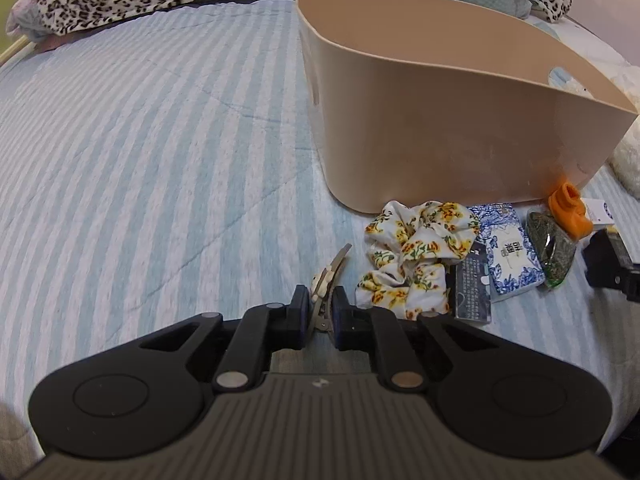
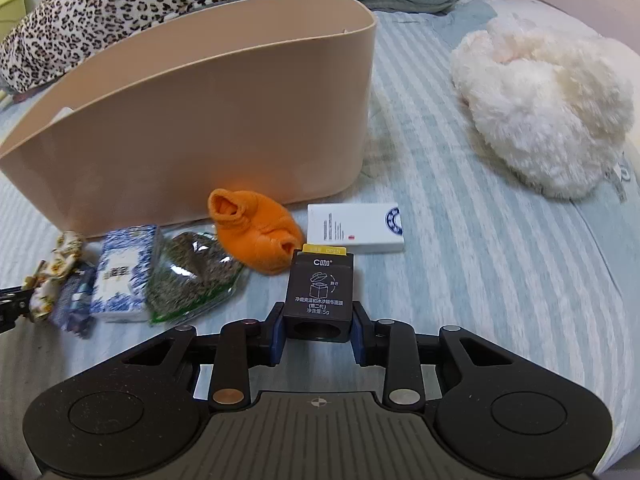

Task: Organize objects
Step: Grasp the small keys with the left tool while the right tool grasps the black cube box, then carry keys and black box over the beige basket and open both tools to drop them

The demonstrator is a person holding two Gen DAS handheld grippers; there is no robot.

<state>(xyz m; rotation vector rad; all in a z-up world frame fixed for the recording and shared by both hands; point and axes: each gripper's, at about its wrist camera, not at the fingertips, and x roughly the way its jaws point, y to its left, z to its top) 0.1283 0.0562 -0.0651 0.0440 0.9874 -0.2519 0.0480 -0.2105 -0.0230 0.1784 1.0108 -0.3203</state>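
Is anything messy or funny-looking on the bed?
Yes. The beige bin shows nothing inside from these angles, while the things lie jumbled in front of it: the floral scrunchie lies crumpled and the orange sock bunched up. The left gripper pinches a hair clip; the right gripper holds a black box.

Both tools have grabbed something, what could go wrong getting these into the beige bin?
1. The left tool pinches the hair clip only at its hinge end, so it might pivot or slip during the lift.
2. The right tool holds the black box near its base; it may tilt.
3. The bin has tall walls; a low carry could nudge it.
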